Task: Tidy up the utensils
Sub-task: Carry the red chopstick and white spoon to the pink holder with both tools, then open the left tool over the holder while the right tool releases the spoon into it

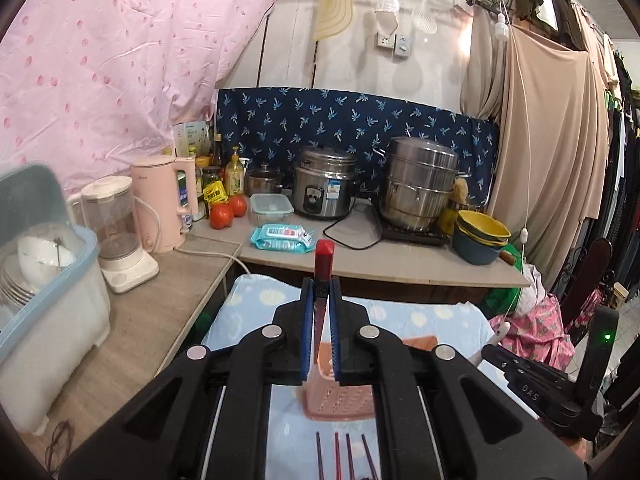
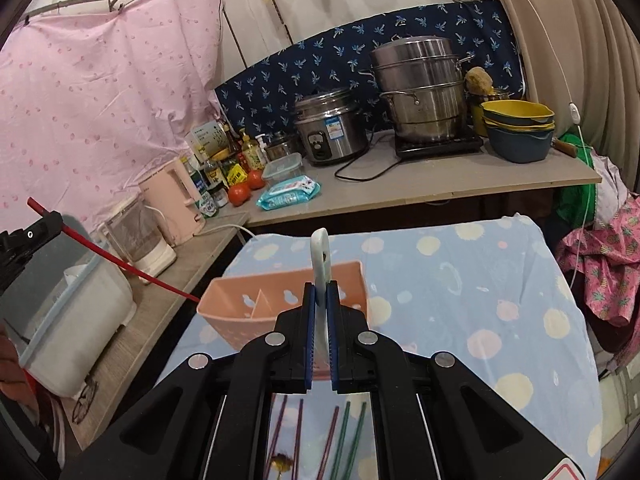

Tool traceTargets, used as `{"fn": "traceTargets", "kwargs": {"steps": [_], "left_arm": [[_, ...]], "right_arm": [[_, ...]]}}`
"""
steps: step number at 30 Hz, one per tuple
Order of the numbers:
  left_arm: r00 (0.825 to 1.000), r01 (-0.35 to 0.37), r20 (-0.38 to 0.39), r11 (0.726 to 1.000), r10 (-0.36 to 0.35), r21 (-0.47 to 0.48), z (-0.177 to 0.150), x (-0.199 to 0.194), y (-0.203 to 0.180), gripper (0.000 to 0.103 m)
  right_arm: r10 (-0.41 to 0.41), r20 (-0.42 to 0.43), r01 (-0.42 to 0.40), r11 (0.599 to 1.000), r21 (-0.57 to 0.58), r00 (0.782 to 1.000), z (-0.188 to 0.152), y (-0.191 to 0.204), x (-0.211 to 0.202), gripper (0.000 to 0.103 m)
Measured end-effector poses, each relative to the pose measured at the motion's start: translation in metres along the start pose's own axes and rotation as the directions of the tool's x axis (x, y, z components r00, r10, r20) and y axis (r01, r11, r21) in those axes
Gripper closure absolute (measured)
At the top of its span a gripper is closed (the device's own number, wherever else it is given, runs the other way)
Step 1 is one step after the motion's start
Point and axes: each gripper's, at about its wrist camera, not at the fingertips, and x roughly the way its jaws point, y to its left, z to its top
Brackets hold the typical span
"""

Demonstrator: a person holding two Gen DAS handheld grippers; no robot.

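Observation:
My left gripper is shut on a red chopstick; its square red end sticks up past the fingertips. The right wrist view shows that gripper at the left, with the red chopstick slanting down toward a pink perforated utensil holder. My right gripper is shut on the handle of a white spoon, held above the holder's near side. The holder stands on a blue dotted cloth. Several coloured chopsticks lie on the cloth below the grippers.
A white dish box with bowls, a blender and a pink kettle stand on the left counter. The back counter holds a rice cooker, a steel steamer, stacked bowls, tomatoes and wet wipes.

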Motion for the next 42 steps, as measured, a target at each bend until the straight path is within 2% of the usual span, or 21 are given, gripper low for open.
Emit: {"fn": "traceTargets", "kwargs": {"steps": [5,7,11,20,33,39,42], "left_arm": [[1.0,0.004,0.017,1.0,-0.004,-0.002,0.013,0.004,-0.002,0.096],[0.999,0.029,0.016,0.999,-0.029,-0.017,0.019,0.002,0.0,0.096],[0.999,0.02,0.036,1.0,-0.02,0.003,0.024,-0.001,-0.005,0.096],[1.0,0.005,-0.028,1.0,-0.005,0.001,0.001,0.031,-0.009,0.096],[0.995,-0.04,-0.093,0.999,0.039,-0.012,-0.021,0.06,-0.001,0.096],[0.991,-0.042,-0.128,0.999,0.042,0.001,-0.035,0.068,-0.005,0.095],[0.989,-0.068,-0.127,0.998,0.07,0.015,-0.041,0.069,-0.008,0.094]], "right_arm": [[0.042,0.014,-0.043,0.999,0.015,0.999,0.02,0.003,0.019,0.097],[0.047,0.012,-0.047,0.999,0.009,0.999,0.022,0.006,0.026,0.097],[0.05,0.0,-0.05,0.999,0.013,0.999,0.022,0.007,0.04,0.097],[0.039,-0.042,-0.037,0.999,0.033,0.998,0.012,-0.005,0.069,0.097],[-0.021,-0.101,0.024,0.999,0.03,0.995,-0.007,-0.02,0.091,0.097],[-0.078,-0.085,0.077,0.997,-0.008,0.993,-0.011,-0.015,0.082,0.091],[-0.112,-0.083,0.11,0.993,-0.031,0.99,-0.014,-0.011,0.071,0.09]]}}
